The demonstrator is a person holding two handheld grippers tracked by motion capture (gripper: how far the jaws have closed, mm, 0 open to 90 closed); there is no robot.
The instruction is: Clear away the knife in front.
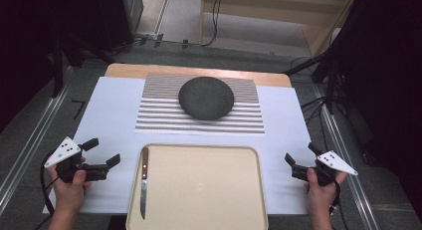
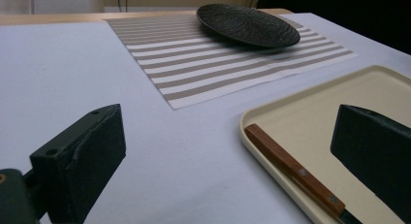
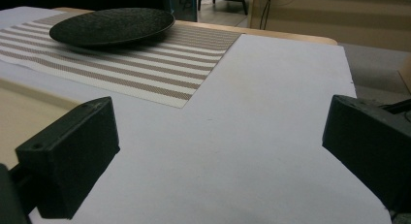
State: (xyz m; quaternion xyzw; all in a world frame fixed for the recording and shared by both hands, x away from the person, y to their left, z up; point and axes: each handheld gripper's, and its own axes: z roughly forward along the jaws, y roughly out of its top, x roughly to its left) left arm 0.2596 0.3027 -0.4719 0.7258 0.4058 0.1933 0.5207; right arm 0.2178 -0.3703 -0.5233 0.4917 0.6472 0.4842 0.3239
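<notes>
A knife with a wooden handle lies along the left side of a beige tray at the table's near edge. A dark round plate rests on a striped placemat farther back, also seen as the plate and the plate. My left gripper hovers open over the white sheet just left of the tray, nothing between its jaws. My right gripper is open to the right of the tray, holding nothing.
A white sheet covers most of the wooden table. Dark stands and cables surround the table on the floor. The tray rim lies close to my left gripper's right jaw.
</notes>
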